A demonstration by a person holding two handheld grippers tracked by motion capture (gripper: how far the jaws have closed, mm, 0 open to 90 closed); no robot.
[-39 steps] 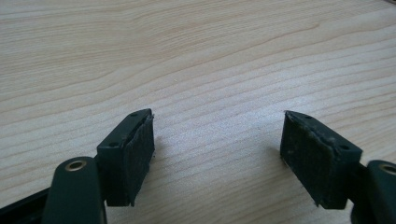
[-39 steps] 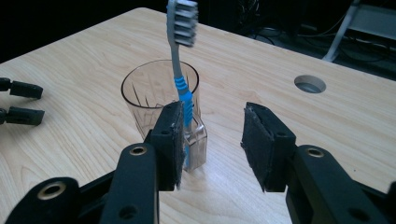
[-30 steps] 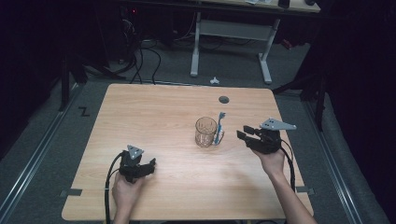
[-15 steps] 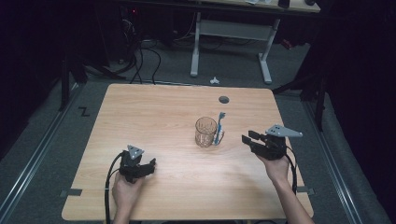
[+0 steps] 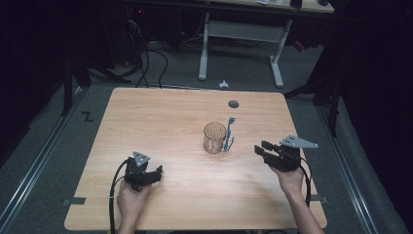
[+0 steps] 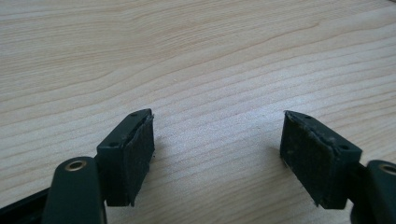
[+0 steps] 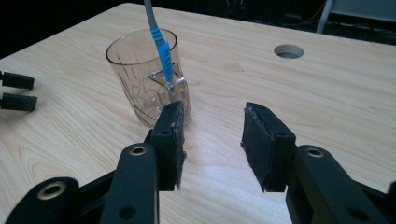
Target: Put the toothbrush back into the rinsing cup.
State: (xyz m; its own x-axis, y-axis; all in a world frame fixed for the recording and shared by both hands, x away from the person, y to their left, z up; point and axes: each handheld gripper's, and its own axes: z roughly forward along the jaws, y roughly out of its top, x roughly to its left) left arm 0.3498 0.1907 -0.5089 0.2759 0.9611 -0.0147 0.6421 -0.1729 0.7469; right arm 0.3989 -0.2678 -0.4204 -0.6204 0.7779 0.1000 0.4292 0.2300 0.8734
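Clear glass cup [image 5: 214,138] holds a blue and grey toothbrush [image 5: 229,130]. Table [image 5: 160,117]: pale wood grain. Both grippers' pads [image 7: 258,138] are black.

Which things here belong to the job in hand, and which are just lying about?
In the job:
- clear cup
- toothbrush, blue and grey, standing at the cup's handle
- right gripper, jaws open, pointed at the cup
- left gripper, jaws open over bare wood

Lying about:
- cable hole in the table
- small white piece on the floor
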